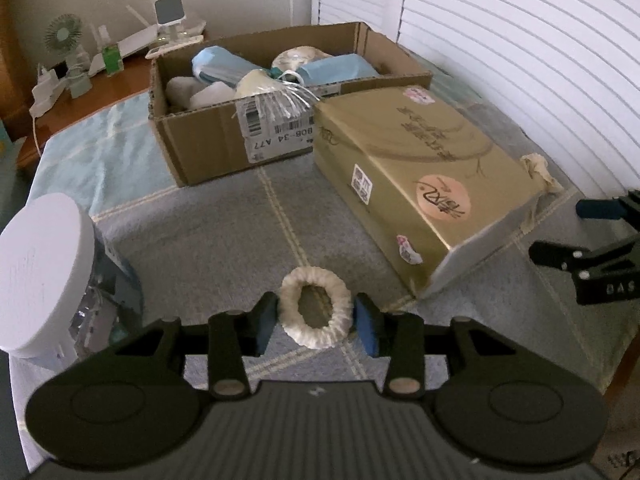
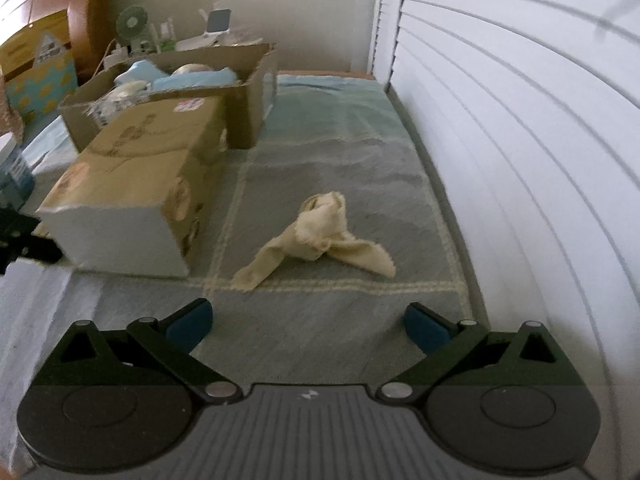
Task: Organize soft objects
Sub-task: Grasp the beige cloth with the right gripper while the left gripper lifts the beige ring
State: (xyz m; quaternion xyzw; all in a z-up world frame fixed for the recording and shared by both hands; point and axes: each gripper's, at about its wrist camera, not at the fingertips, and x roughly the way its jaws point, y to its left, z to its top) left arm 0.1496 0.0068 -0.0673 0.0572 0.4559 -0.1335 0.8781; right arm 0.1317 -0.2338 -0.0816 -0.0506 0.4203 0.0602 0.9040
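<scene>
Judging from the filled cardboard box [image 1: 280, 92] at the far side, sorting is partly done. One white fabric ring [image 1: 316, 307] is pinched between the pads of the left hand-held gripper [image 1: 315, 322], above the blanket [image 1: 224, 240]. A cream cloth [image 2: 320, 236] is left loose, ahead of the spread right hand-held gripper [image 2: 306, 326].

Matt woven cloth on the bed cover [image 2: 320, 184], soft ribbed fabric ring [image 1: 315, 307], frayed cream cloth [image 2: 320, 236], glossy gold paper box [image 1: 420, 176], rough brown cardboard box [image 1: 208, 148].
</scene>
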